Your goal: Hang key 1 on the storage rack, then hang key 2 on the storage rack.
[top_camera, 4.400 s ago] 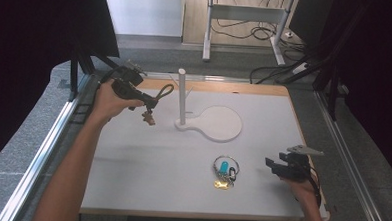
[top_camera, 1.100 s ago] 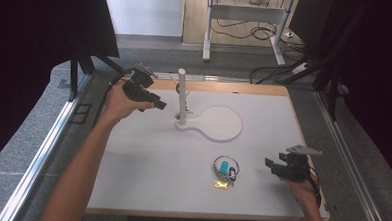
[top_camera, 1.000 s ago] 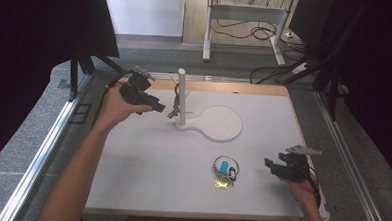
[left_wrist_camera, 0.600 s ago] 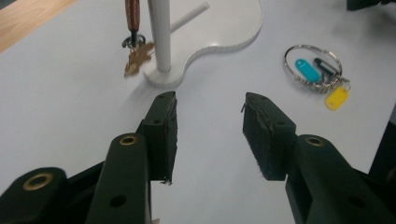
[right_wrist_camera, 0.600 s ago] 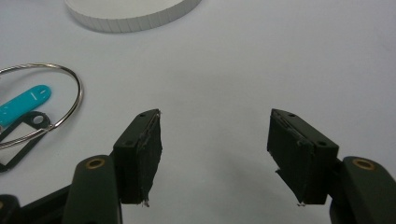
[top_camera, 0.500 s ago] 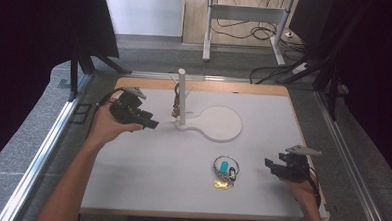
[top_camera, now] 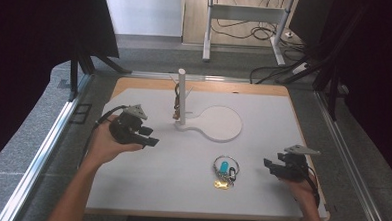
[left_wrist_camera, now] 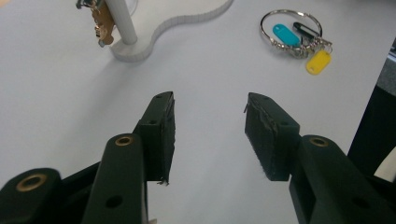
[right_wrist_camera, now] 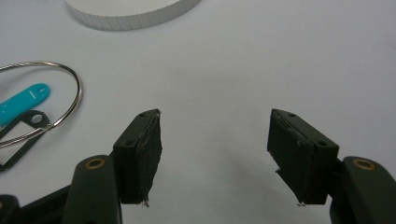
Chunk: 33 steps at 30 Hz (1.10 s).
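Hanging on the stand's post (top_camera: pixel 181 95), the brown keychain (top_camera: pixel 175 108) is released, so the left gripper (top_camera: pixel 150 140) gapes empty, its jaws just opening, while the right gripper (top_camera: pixel 270 165) waits apart beside the key ring (top_camera: pixel 225 168).

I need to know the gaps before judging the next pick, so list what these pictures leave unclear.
- Brown keychain on the white post: cut off by the left gripper view's top edge; tiny in the high view, so how it hangs is unclear.
- Key ring: cut by the right gripper view's left edge.
- Yellow tag: too small in the high view to read.
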Motion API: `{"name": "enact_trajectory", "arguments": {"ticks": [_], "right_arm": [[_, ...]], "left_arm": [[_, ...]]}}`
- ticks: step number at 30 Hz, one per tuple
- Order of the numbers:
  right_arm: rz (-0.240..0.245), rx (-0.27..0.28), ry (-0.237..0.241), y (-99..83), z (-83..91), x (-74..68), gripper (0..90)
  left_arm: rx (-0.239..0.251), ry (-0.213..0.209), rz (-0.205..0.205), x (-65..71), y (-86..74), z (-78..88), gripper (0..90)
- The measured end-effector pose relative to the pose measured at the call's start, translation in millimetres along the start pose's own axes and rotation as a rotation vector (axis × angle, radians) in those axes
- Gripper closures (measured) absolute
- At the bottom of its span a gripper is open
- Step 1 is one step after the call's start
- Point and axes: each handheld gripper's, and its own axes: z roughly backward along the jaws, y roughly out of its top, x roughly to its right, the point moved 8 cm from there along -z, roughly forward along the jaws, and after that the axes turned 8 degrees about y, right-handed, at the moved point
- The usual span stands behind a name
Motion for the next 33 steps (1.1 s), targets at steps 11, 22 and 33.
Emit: {"name": "enact_trajectory", "arguments": {"ticks": [11,22,33], "right_arm": [[0.004,-0.004,0.0,-0.4,-2.0,-0.3,35.0],[0.009,-0.011,-0.001,0.3,-4.3,-1.7,35.0],[0.031,0.02,-0.004,8.5,5.9,-7.5,35.7]], "left_arm": [[-0.028,-0.01,0.013,21.6,-35.3,-20.3,52.2],[-0.061,0.001,0.022,21.7,-51.5,-37.9,51.5],[-0.069,-0.025,0.038,23.4,-57.6,-50.3,46.2]]}}
